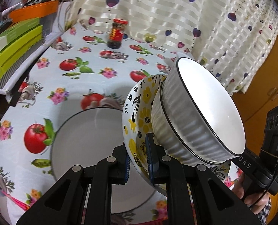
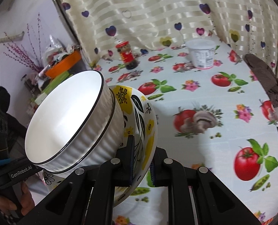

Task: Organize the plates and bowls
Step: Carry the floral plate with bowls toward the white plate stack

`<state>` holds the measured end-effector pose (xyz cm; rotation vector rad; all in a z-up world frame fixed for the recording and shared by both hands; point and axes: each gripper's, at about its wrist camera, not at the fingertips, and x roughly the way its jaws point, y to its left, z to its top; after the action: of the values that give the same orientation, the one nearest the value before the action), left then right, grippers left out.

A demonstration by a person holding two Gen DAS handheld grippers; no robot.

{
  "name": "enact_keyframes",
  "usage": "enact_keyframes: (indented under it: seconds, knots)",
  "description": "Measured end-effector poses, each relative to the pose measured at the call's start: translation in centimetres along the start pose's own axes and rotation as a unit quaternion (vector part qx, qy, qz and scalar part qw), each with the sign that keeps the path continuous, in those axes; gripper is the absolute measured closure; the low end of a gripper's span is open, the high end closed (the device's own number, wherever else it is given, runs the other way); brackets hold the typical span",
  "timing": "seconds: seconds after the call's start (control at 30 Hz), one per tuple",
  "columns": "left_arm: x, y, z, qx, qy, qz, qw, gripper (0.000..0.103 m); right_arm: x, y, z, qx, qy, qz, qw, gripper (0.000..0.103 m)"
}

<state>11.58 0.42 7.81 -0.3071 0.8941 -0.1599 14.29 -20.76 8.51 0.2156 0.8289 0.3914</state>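
Currently the left gripper [image 1: 138, 161] and right gripper [image 2: 141, 164] each clamp opposite rims of the yellow-flowered ceramic bowl [image 1: 139, 112], carried tilted above the white round plate [image 1: 94, 140] with two ribbed white bowls [image 1: 195, 120] nested inside. The ribbed bowls may slide out if tilt increases. Legible markings: "GenRobot.AI" [image 2: 21, 172]; the jar [image 1: 116, 34] label beyond is unreadable.

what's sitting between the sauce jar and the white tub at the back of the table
Nothing stands there. In the right wrist view, the stretch between the sauce jar and the white tub is bare printed tablecloth.
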Motion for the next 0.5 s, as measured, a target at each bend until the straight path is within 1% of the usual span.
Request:
enact_keyframes:
  seconds: [0.23,0.5]
  knots:
    - [-0.3,3.1,-0.8,-0.023,-0.001,0.010,0.9997,0.089,2.0,2.1,-0.5,-0.013,0.012,0.014,1.000,0.089]
    - [-0.8,5.4,-1.5,-0.039,-0.008,0.019,0.9990,0.089,3.7,3.9,-0.9,-0.024,0.025,0.027,0.999,0.089]
